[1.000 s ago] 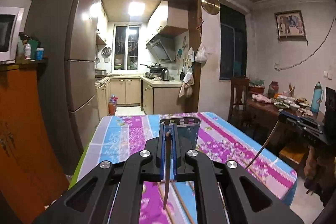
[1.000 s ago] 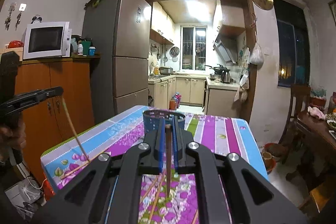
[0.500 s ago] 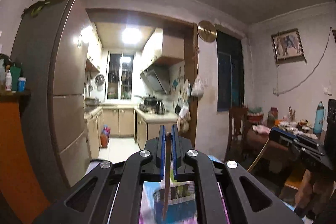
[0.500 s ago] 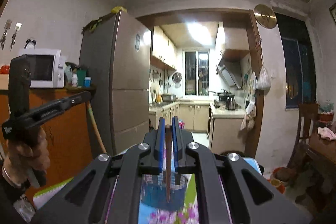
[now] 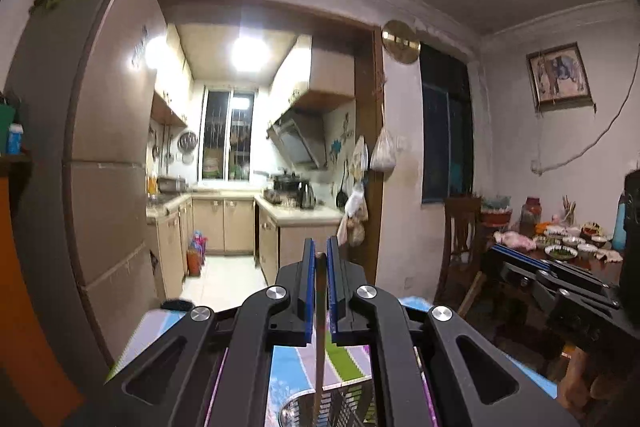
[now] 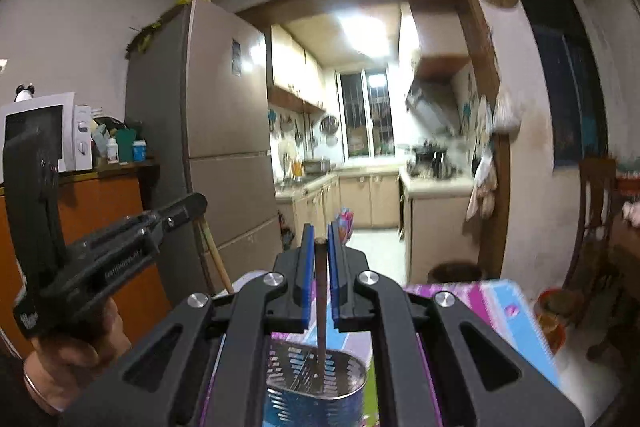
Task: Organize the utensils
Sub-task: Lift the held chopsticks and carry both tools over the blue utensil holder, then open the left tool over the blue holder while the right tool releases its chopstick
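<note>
Each gripper is shut on one wooden chopstick that hangs down between its blue pads. My left gripper [image 5: 319, 253] holds its chopstick [image 5: 319, 327] above the rim of the perforated metal utensil holder [image 5: 332, 405]. My right gripper [image 6: 319, 239] holds its chopstick [image 6: 321, 303] with the lower end inside the holder [image 6: 316, 379]. The left gripper also shows in the right wrist view [image 6: 120, 247] at the left, and the right gripper shows in the left wrist view [image 5: 560, 287] at the right.
The holder stands on a table with a striped floral cloth [image 6: 500, 311]. A fridge [image 6: 224, 147] and an orange cabinet [image 6: 100, 211] with a microwave stand at the left. A dining table with dishes [image 5: 568, 251] and a chair [image 5: 460, 239] are at the right.
Both grippers have risen and come in over the holder, each still carrying its chopstick. The holder has slid from mid-view to the bottom edge of both views.
</note>
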`<act>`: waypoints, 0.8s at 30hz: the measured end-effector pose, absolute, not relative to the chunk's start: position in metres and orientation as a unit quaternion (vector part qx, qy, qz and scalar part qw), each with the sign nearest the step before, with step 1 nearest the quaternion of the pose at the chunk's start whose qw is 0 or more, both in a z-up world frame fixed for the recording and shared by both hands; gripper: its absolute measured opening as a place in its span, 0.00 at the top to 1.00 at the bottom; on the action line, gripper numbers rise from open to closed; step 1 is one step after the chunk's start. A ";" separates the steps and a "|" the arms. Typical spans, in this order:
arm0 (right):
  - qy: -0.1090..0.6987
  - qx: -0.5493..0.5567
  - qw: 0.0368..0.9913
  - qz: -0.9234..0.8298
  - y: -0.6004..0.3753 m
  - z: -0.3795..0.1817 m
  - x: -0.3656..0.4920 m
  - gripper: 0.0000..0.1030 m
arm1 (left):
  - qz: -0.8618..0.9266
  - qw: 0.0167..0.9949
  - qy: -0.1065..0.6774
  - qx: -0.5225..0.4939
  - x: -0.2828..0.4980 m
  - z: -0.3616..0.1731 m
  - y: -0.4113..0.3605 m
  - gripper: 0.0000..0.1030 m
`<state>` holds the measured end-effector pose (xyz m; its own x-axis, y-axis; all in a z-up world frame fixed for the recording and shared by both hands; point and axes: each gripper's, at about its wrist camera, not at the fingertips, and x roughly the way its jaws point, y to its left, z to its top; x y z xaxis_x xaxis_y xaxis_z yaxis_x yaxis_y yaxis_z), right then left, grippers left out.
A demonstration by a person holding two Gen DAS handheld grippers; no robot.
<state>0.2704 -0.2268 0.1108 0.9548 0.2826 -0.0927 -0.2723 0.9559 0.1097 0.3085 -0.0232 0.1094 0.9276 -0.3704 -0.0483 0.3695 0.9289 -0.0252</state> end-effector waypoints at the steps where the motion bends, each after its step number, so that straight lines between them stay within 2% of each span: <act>1: 0.066 0.053 0.986 0.144 -0.225 0.103 0.277 0.95 | -0.188 0.982 0.032 -0.008 0.313 0.104 -0.024 0.93; 9: 0.125 0.057 0.978 0.154 -0.206 0.061 0.304 0.94 | -0.185 0.979 0.083 -0.006 0.340 0.060 -0.026 0.93; 14: 0.125 0.051 0.980 0.146 -0.201 0.059 0.299 0.94 | -0.175 0.980 0.090 -0.012 0.338 0.047 -0.019 0.93; 17: 0.102 0.048 0.984 0.137 -0.209 0.073 0.284 0.93 | -0.169 0.982 0.078 -0.032 0.327 0.058 -0.005 0.93; 18: 0.090 0.043 0.986 0.135 -0.213 0.079 0.274 0.88 | -0.168 0.983 0.066 -0.042 0.317 0.066 0.003 0.91; 19: 0.081 0.040 0.987 0.132 -0.217 0.084 0.269 0.82 | -0.168 0.983 0.055 -0.049 0.308 0.073 0.011 0.84; 21: 0.056 0.038 0.989 0.128 -0.230 0.096 0.243 0.75 | -0.160 0.985 0.024 -0.057 0.282 0.089 0.026 0.72; 24: 0.030 0.038 0.991 0.123 -0.251 0.110 0.201 0.75 | -0.144 0.989 -0.010 -0.042 0.240 0.111 0.046 0.71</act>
